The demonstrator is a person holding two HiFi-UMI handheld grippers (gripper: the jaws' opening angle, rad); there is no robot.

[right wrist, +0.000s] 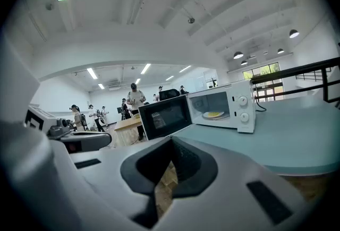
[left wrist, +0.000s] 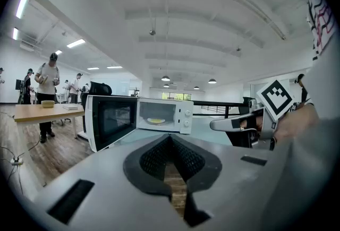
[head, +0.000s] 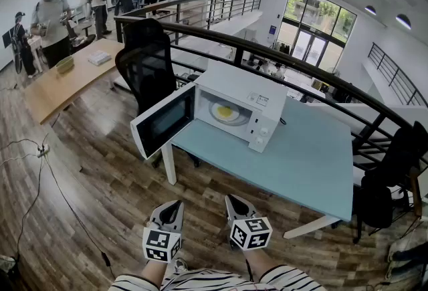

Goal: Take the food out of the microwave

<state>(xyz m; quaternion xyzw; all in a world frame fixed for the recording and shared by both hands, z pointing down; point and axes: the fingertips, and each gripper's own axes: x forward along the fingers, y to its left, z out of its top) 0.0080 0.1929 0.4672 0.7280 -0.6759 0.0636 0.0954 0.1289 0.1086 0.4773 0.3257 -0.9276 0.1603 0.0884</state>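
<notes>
Far to the left of the microwave (head: 241, 109) stand several people (head: 50, 15) by one long wooden table (head: 60, 82). A thin black cable (head: 40, 176) runs over the wood floor, also left of the microwave. One black chair (head: 148, 62) stands just behind and left of the microwave, near its door.

There is one microwave, white, with two round knobs (head: 263, 130) on its right side. Its one door (head: 164, 121) is swung wide open to the left and sticks out past the table edge. Inside the microwave sits one white plate (head: 226, 112) with yellow food on it. The food is not out yet.

The microwave stands on the left end of one light blue table (head: 314, 162). Behind the microwave and off to its right runs a black railing (head: 321, 75).

There are two grippers, both in front of the microwave and well apart from it, over the floor. The left gripper (head: 177, 204) has its jaws pressed together with nothing in them. The right gripper (head: 231, 198), just beside it, is closed and empty too. Both point at the open microwave. The front edge of the blue table lies between them and the plate.
</notes>
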